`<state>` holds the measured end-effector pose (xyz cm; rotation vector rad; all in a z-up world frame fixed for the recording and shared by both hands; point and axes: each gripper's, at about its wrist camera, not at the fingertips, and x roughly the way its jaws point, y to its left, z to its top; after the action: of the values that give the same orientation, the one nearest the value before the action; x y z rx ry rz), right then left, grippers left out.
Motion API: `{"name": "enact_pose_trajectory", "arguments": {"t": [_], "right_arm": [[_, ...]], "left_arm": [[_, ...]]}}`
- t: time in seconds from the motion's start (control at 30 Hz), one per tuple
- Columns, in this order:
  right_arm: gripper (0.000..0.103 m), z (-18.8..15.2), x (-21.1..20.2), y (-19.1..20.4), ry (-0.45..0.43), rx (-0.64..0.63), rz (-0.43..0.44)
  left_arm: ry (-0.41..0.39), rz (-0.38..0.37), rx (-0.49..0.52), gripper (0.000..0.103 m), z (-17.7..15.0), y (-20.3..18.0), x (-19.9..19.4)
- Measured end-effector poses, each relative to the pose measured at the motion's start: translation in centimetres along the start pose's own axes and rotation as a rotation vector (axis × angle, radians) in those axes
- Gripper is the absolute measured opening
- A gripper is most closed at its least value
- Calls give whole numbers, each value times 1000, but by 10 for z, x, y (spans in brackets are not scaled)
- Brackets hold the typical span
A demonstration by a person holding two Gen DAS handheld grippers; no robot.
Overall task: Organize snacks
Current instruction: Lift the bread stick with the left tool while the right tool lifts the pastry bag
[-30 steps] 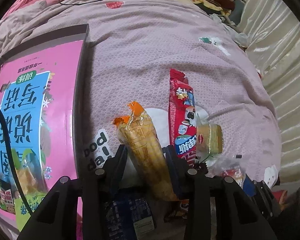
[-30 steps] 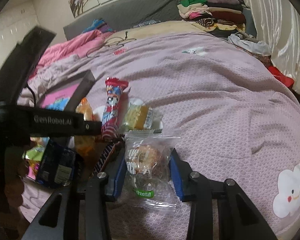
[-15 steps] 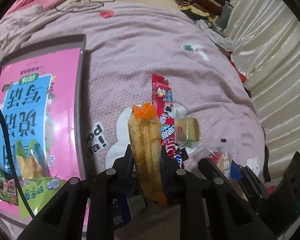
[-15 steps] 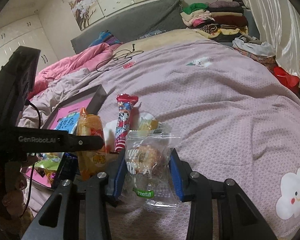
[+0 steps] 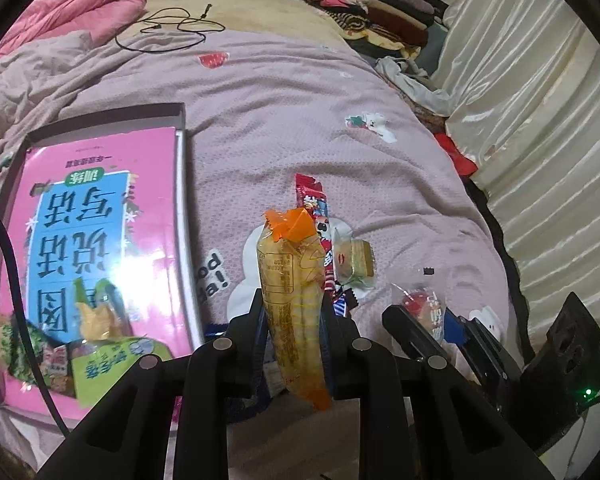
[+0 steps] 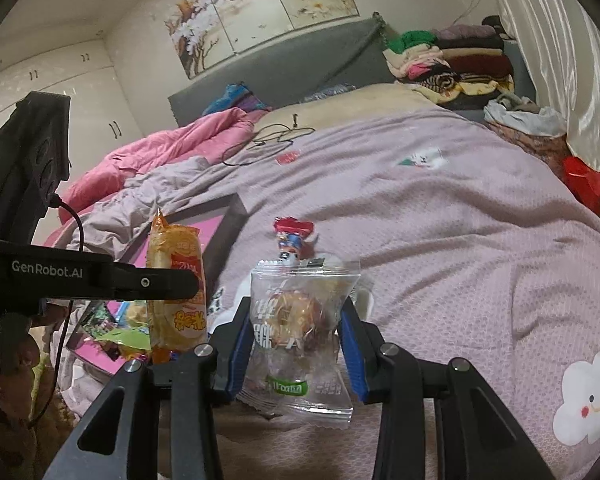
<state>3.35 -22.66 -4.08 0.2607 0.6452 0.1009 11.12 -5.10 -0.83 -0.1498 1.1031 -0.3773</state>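
Observation:
My left gripper (image 5: 292, 312) is shut on a long yellow snack packet with an orange tip (image 5: 294, 280) and holds it above the bed; the packet also shows in the right wrist view (image 6: 176, 284). My right gripper (image 6: 296, 320) is shut on a clear-wrapped pastry (image 6: 296, 316), also lifted; it shows in the left wrist view (image 5: 424, 306). A red candy packet (image 5: 314, 208) and a small wrapped cake (image 5: 356, 258) lie on the pink-purple bedspread (image 5: 300, 100). A shallow box with a pink book inside (image 5: 100, 216) lies to the left, with several snacks at its near end (image 5: 96, 336).
A black cable (image 5: 168, 30) lies on the far bedspread. A pink quilt (image 6: 160, 152) is bunched at the far left. Folded clothes (image 6: 448, 60) are stacked at the headboard. A cream curtain (image 5: 540, 120) hangs along the right side.
Both grippers have risen with their snacks. The left gripper closed on the yellow packet and lifted it off the bed. The right one kept its hold on the pastry.

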Motion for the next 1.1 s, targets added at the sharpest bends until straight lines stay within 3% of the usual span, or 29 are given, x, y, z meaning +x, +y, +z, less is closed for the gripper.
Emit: {"name": "enact_pose_trajectory", "arguments": {"t": [0.33,1.1], "right_arm": [[41,0,-15,16,-32,-7,30],[41,-1,-25,89,-37,-155,103]], "left_arm": [[-28,8,3,24,-13,16,-30],[-133,45,-101,24,-27,87,-96]]}}
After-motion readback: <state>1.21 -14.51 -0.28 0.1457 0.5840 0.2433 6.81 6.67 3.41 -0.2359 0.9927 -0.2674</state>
